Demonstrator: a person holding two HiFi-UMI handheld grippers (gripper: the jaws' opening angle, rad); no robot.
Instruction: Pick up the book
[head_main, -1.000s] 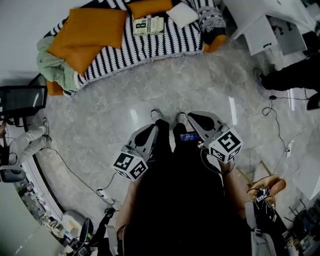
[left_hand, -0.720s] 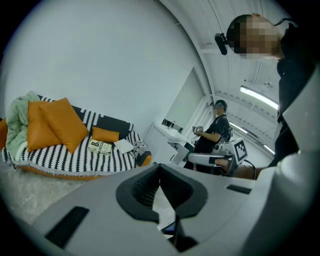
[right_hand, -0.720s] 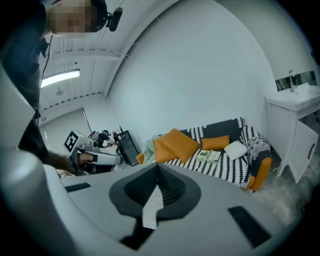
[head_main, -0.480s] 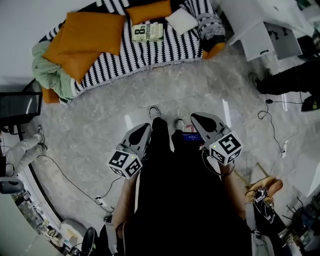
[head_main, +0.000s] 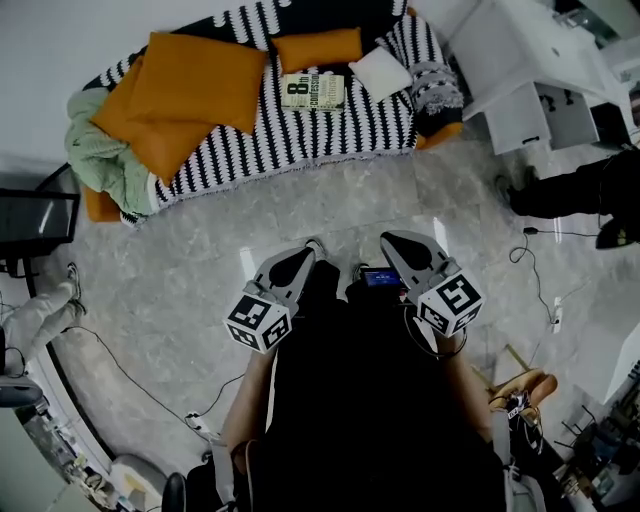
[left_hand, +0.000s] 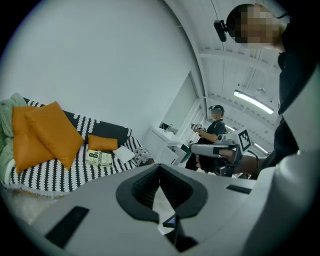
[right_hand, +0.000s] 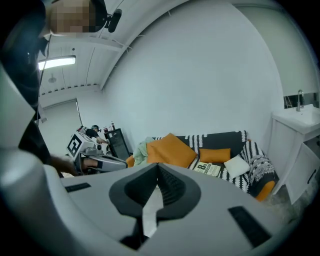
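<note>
The book (head_main: 313, 91), pale with a large "8" on its cover, lies flat on the black-and-white striped sofa (head_main: 300, 140), between an orange cushion (head_main: 318, 48) and a small white pillow (head_main: 380, 72). It also shows in the left gripper view (left_hand: 98, 158) and the right gripper view (right_hand: 207, 168). My left gripper (head_main: 303, 257) and right gripper (head_main: 393, 241) are held side by side over the marble floor, well short of the sofa, pointing toward it. Both are shut and hold nothing.
Large orange cushions (head_main: 190, 90) and a green blanket (head_main: 98, 150) fill the sofa's left end. A white sink cabinet (head_main: 530, 70) stands right of the sofa. Cables (head_main: 545, 260) trail on the floor at right, a dark monitor (head_main: 35, 215) at left. Another person (left_hand: 214, 131) stands far off.
The sofa and book have come nearer in the head view as the person stepped toward them. Both grippers moved forward together, still shut and empty.
</note>
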